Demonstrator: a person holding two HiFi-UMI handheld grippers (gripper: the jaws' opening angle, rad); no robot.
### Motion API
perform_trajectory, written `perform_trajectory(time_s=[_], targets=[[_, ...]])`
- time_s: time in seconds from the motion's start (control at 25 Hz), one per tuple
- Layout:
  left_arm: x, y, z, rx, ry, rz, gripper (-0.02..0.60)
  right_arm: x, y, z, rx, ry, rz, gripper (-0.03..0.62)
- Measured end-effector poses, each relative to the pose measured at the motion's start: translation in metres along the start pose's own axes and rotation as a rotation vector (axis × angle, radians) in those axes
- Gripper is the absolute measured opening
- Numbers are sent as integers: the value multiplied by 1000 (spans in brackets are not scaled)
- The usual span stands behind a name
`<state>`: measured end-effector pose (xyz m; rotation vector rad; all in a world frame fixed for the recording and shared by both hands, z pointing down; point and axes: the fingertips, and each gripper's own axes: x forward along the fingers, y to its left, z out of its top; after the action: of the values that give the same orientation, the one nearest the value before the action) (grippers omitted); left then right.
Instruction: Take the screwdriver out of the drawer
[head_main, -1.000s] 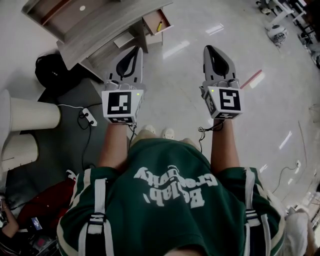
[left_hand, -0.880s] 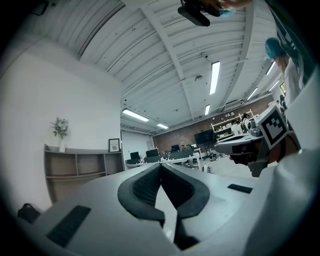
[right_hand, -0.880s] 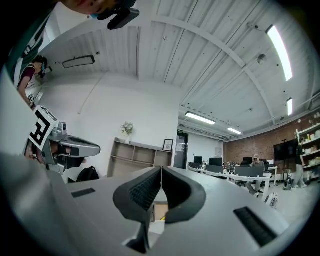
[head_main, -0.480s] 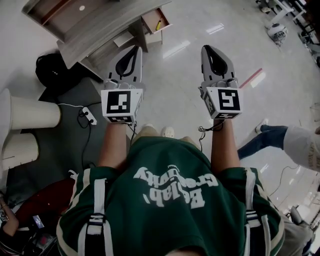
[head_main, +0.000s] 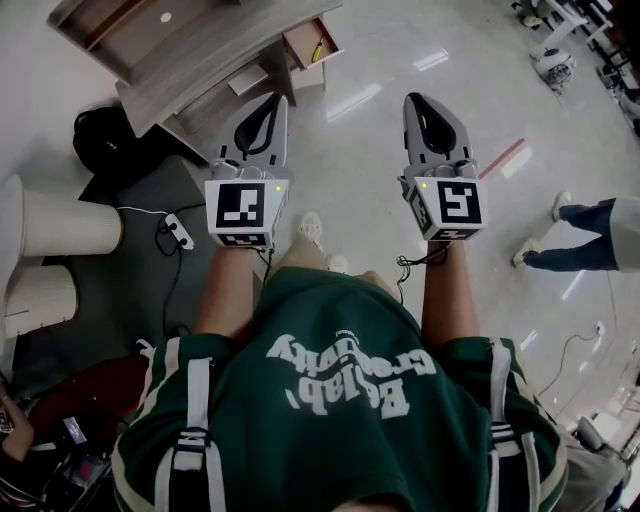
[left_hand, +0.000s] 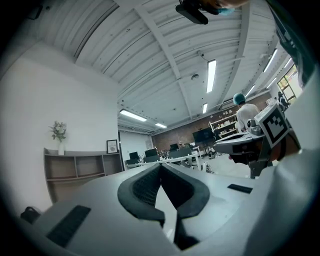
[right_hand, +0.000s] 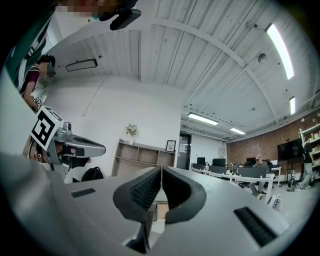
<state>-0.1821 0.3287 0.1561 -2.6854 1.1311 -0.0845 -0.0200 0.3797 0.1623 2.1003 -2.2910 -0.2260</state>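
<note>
— How do the fingers stand?
— Both pairs are pressed together with nothing between them. The left gripper (head_main: 277, 98) and the right gripper (head_main: 411, 97) are held side by side, pointing level above the floor (head_main: 370, 200).
— And the screwdriver?
— The screwdriver (head_main: 318, 50), with its yellow handle, lies in the open drawer (head_main: 303, 40). It is ahead of the fingertips and well apart from them, nearer the left pair.
— What carries the drawer?
— A pale grey counter (head_main: 190, 60), ahead and to the left of the left fingers.
— Anything else close by?
— A black bag (head_main: 105, 140) sits left of the left fingers. A person's legs (head_main: 575, 235) show far to the right of the right fingers.
</note>
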Motion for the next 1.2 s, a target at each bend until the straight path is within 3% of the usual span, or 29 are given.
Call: perform_trajectory(time_s=[0.28, 0.68, 1.2], targets=[[10, -3, 6, 9, -7, -9, 18, 2, 5, 7, 17, 10, 40, 35], [31, -1, -6, 9, -9, -26, 18, 20, -9, -8, 25, -6, 22, 35], [103, 38, -25, -48, -18, -53, 18, 99, -31, -26, 19, 25, 16, 35]])
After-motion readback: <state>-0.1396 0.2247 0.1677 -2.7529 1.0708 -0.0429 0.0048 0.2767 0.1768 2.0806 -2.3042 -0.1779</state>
